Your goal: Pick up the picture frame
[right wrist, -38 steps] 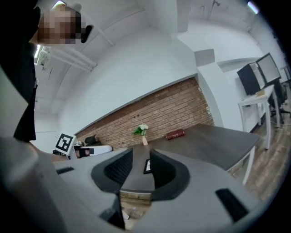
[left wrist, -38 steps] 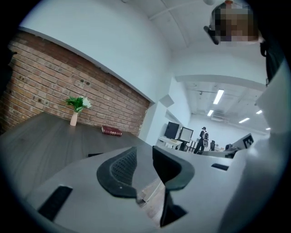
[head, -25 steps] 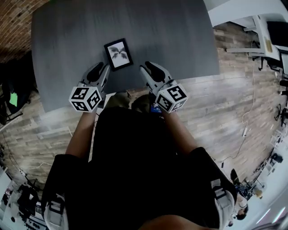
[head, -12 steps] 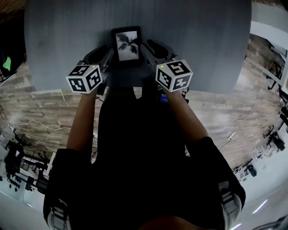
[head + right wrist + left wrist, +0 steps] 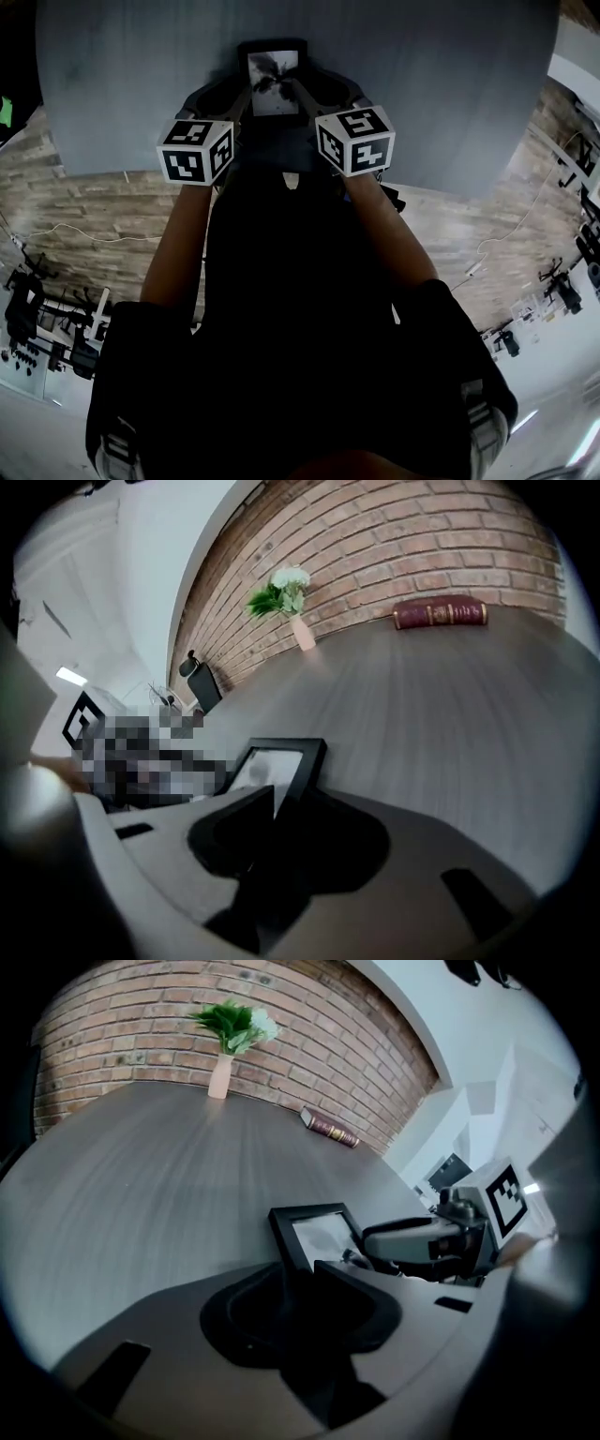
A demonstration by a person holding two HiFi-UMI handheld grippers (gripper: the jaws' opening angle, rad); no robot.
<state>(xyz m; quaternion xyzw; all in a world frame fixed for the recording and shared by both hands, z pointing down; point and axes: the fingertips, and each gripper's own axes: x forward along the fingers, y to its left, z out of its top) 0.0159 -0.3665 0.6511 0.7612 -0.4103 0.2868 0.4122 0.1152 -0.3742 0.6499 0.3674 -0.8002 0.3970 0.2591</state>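
A black picture frame [image 5: 273, 73] with a dark print on white sits near the front edge of the grey table [image 5: 441, 84]. My left gripper [image 5: 242, 96] is shut on its left edge and my right gripper [image 5: 304, 94] is shut on its right edge. In the left gripper view the frame [image 5: 315, 1234] runs down into my left gripper [image 5: 298, 1281], with the right gripper [image 5: 412, 1241] just beyond it. In the right gripper view the frame [image 5: 281, 766] slots between the jaws of my right gripper [image 5: 272, 810]. I cannot tell whether the frame is off the table.
At the table's far side, against a brick wall [image 5: 141, 1026], stand a small vase with a green plant [image 5: 225, 1049] and a dark red book [image 5: 441, 611]. The table's near edge [image 5: 281, 173] is right under my hands. Wooden floor [image 5: 487, 216] surrounds it.
Both grippers moved forward from the table's near edge to the frame's two sides and shut on its edges. The head view swung, so the frame now sits higher in it.
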